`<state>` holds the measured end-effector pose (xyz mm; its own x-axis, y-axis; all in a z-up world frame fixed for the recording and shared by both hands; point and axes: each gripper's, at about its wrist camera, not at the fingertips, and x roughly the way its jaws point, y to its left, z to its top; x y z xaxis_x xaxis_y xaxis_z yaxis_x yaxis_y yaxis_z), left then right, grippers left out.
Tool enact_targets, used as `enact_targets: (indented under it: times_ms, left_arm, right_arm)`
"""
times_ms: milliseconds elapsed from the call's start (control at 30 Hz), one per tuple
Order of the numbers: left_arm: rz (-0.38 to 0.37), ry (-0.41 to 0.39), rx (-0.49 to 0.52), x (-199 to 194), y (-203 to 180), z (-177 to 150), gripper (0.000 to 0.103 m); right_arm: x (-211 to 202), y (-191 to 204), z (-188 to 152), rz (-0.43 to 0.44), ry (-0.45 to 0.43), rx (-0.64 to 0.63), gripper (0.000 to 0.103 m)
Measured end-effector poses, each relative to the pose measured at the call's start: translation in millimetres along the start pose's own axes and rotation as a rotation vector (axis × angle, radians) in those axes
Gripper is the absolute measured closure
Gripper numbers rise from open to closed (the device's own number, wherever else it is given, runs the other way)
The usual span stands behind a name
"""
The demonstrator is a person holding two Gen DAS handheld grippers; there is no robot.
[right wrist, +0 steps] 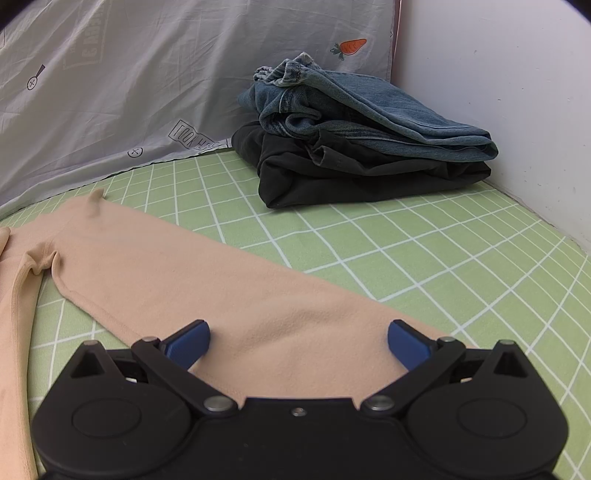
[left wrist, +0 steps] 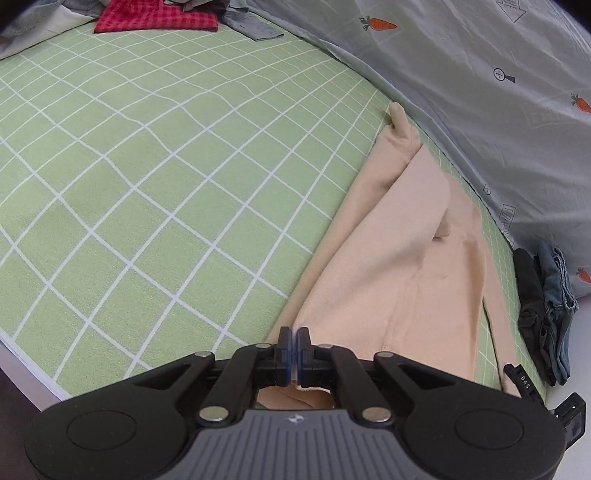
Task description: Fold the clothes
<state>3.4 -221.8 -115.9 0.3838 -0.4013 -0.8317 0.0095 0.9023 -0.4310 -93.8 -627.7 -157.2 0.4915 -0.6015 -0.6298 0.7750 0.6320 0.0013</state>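
Presently, peach garment [right wrist: 229, 295] lay flat on the bed [right wrist: 424, 258], long axis running away leftward from the right gripper [right wrist: 298, 341], whose open jaws straddled its near end; left gripper [left wrist: 294, 350] shut, seemingly empty.

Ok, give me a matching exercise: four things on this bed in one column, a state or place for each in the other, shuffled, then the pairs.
1. left hand-held gripper
2. right hand-held gripper
3. jeans
4. red checked cloth

A. folded on top of a black garment
B. jaws shut
C. at the far end of the green sheet
D. jaws wide open over the beige garment

Pairs: 1-B, 2-D, 3-A, 4-C
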Motion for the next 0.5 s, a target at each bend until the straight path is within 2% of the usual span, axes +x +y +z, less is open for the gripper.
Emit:
enact_targets:
  times_ms: [67,200,233,400,467,500]
  left_arm:
    - [-0.001,0.011,0.018,1.0,1.4,-0.6,0.1]
    - [-0.096,0.002,0.009,-6.2,3.0,1.0,0.098]
    - [-0.095,0.005,0.026,-5.6,-0.4,1.9,0.094]
    - [-0.009,0.046,0.159,3.6,-20.0,-0.3,0.082]
    - [0.013,0.072,0.201,8.5,-24.8,-2.4,0.068]
    - [0.024,0.08,0.228,11.0,-27.9,-3.9,0.067]
  right_arm:
    - [0.3,-0.4,0.3,0.001,0.0,-0.001,0.0]
    - [0.6,-0.7,0.5,0.001,0.0,-0.001,0.0]
    - [0.6,-0.8,0.5,0.001,0.0,-0.001,0.0]
    - [0.6,-1.3,0.3,0.001,0.0,-0.001,0.0]
    - [0.4,-1.2,0.2,0.001,0.0,0.0,0.0]
    - [0.4,-1.3,0.2,0.001,0.0,-0.001,0.0]
